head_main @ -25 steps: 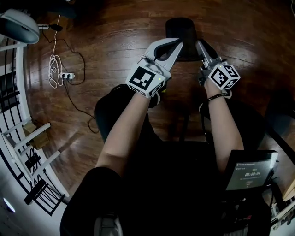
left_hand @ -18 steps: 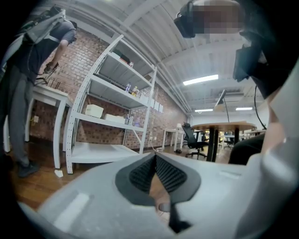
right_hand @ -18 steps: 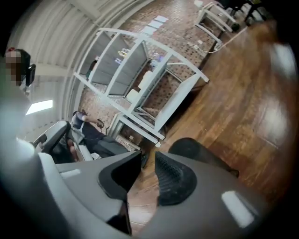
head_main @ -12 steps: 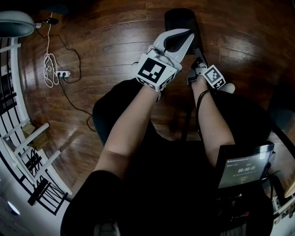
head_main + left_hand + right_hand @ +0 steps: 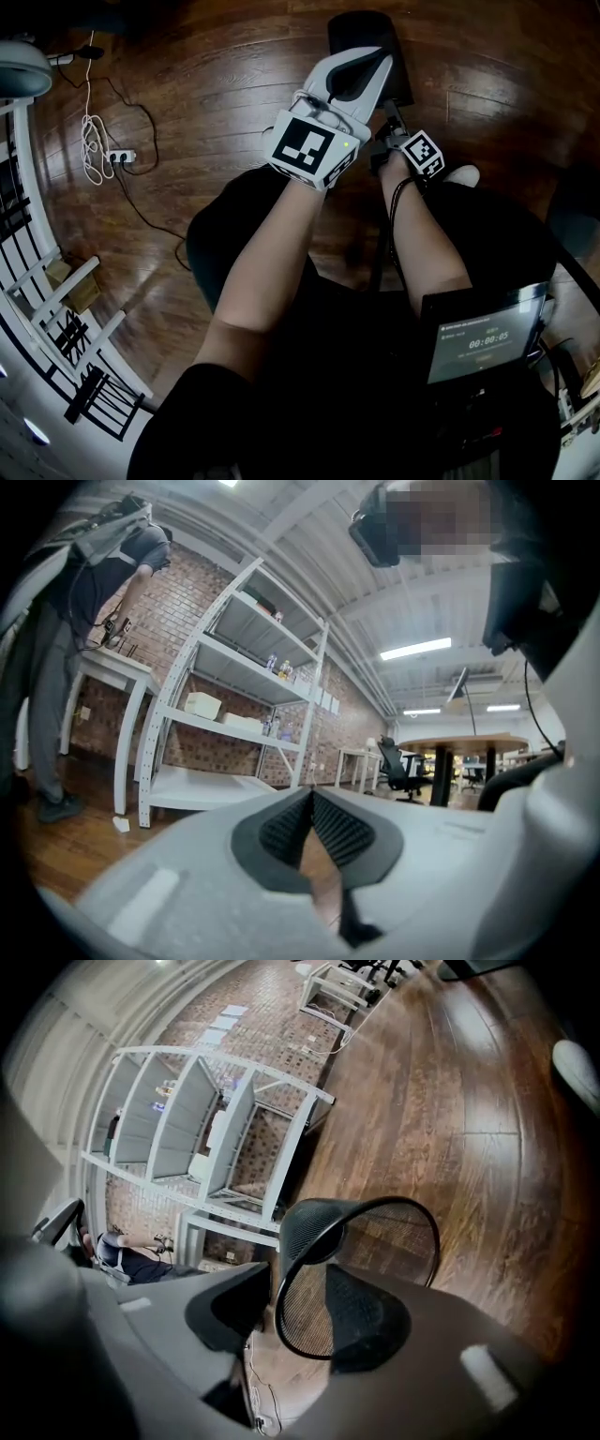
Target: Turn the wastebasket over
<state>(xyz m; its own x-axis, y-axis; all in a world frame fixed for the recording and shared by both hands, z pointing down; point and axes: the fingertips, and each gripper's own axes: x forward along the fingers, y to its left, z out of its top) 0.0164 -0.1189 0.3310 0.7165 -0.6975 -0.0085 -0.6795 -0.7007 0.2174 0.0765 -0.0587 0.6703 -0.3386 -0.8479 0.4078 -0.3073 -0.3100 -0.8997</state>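
Note:
The black mesh wastebasket point(image 5: 362, 28) stands on the wood floor, its far side showing past my hands. In the right gripper view its round rim and mesh wall point(image 5: 394, 1241) cross the gap between the jaws. My right gripper point(image 5: 295, 1286) has just been opening; its jaws now stand wide, one each side of the wall, and the pads do not press on it. In the head view the right gripper point(image 5: 394, 124) is low beside the basket, half hidden by the left. My left gripper point(image 5: 371, 62) hovers above, shut and empty point(image 5: 309, 799).
A white power strip with coiled cable point(image 5: 101, 148) lies on the floor at left, next to a white rack point(image 5: 42, 300). A screen with a timer point(image 5: 478, 337) sits at lower right. White shelving point(image 5: 234, 696) and a person point(image 5: 66, 621) are farther off.
My right gripper has dropped toward the floor and rolled, now sitting lower beside the basket. The left gripper has barely shifted. The basket stays in place.

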